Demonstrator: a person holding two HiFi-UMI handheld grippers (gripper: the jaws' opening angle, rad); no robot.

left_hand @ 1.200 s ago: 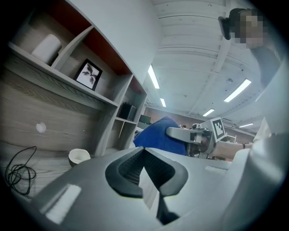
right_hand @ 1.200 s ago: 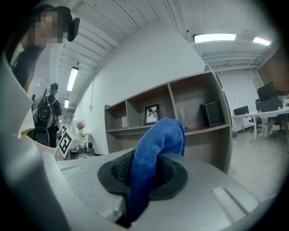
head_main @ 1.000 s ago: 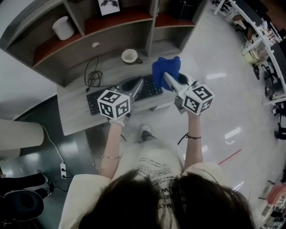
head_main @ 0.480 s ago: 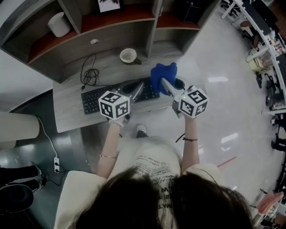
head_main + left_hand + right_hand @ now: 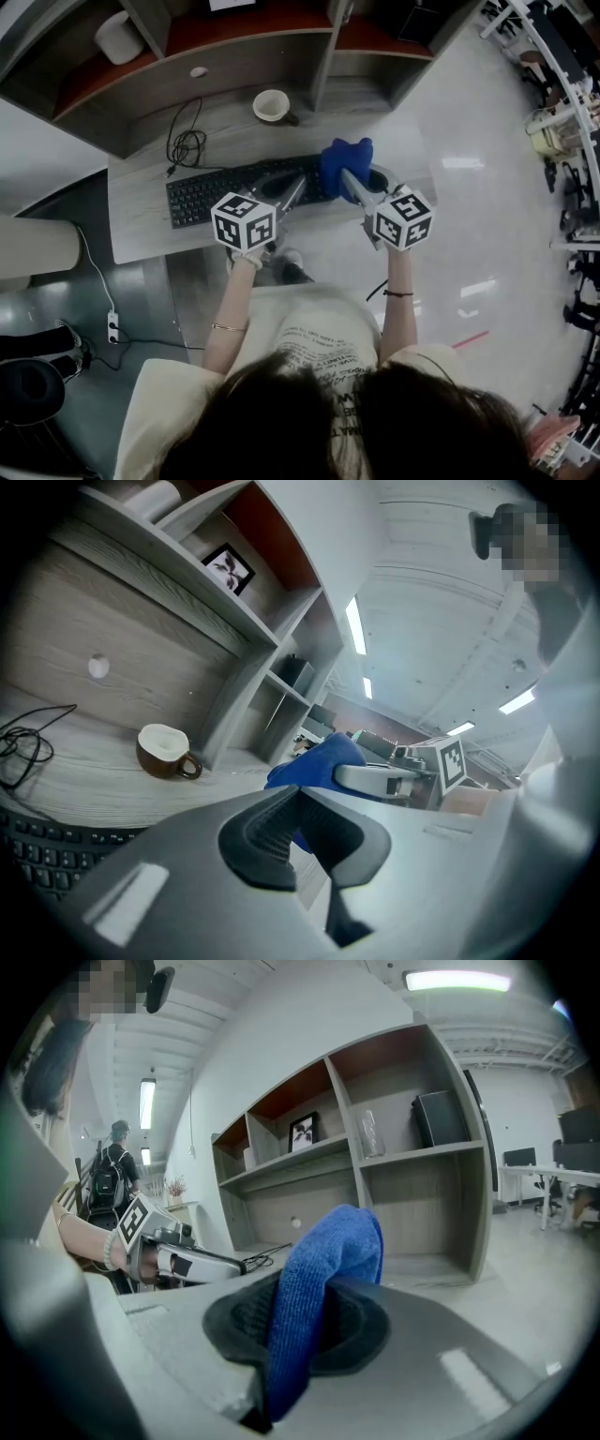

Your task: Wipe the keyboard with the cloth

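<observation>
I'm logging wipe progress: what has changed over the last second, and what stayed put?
The right gripper, shut on the blue microfibre cloth, seems to have brought it slightly down toward the right end of the black keyboard; contact isn't clear. The left gripper stays shut and empty over the keyboard. The brown cup and coiled black cable have not moved.

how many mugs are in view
1: a brown mug on the desk, behind the keyboard. The white pot on the upper shelf shows no handle. More could be hidden in the shelves.
</observation>
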